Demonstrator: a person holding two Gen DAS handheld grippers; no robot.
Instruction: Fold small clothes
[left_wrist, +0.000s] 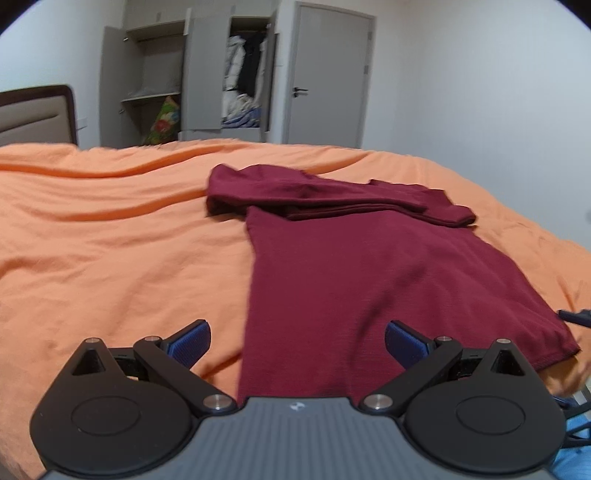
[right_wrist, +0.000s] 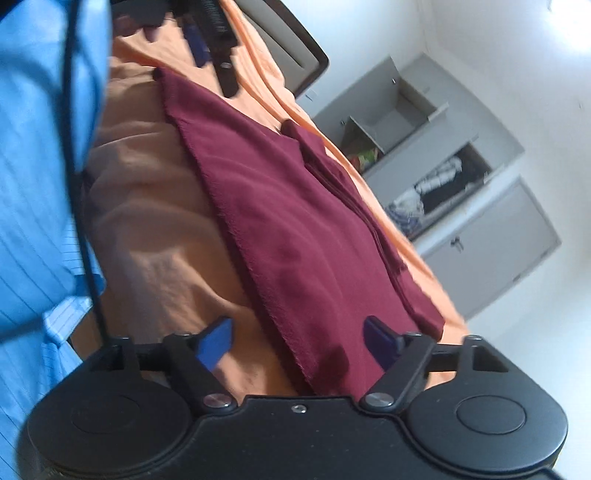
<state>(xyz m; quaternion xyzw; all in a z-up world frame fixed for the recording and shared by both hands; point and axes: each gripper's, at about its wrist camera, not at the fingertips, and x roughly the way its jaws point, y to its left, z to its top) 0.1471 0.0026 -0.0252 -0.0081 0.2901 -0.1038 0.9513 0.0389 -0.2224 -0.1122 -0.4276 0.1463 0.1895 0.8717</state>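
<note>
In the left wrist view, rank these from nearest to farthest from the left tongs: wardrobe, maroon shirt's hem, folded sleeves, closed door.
1. Maroon shirt's hem, directly between the open left tongs.
2. Folded sleeves, mid-bed, at the shirt's far end.
3. Wardrobe and closed door, both against the far wall beyond the bed; too close to call.

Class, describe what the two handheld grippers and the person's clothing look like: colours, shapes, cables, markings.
The left gripper has black linkage arms with silver pivot pins, round black discs on each side, a ribbed grey body bearing a small white mark, and blue ribbed pads. The right gripper has the same form with an all-black body. A black cable runs past the person's light blue pinstriped sleeve.
</note>
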